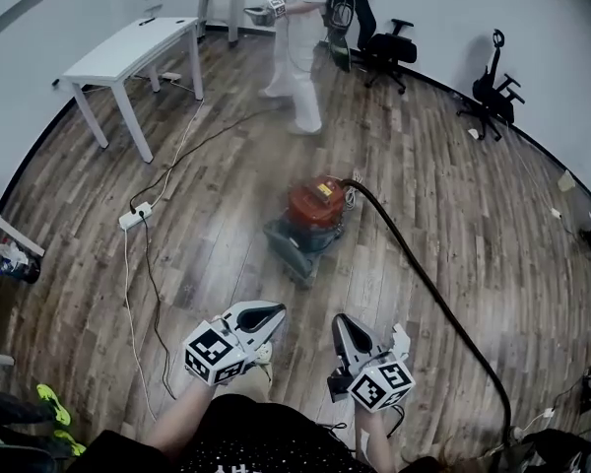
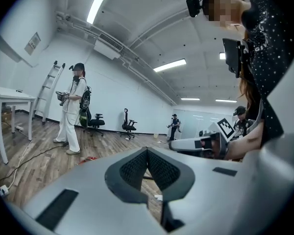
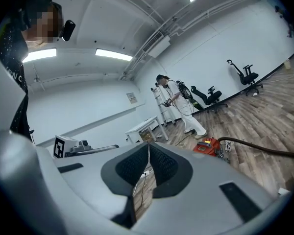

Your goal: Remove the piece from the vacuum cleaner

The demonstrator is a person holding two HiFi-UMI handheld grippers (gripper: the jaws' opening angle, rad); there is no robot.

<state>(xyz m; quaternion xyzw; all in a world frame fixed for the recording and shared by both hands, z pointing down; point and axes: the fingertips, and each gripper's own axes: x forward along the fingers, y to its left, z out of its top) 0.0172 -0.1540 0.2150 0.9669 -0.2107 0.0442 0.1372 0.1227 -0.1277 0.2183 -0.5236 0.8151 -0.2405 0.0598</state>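
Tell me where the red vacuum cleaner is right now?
The vacuum cleaner sits on the wooden floor near the head view's centre, ahead of the left gripper and right gripper, with its black hose running off rightward.

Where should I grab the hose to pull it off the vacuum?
Probably the hose end where it joins the vacuum, from the right: the hose leaves on that side, and farther out it only trails loose over the floor.
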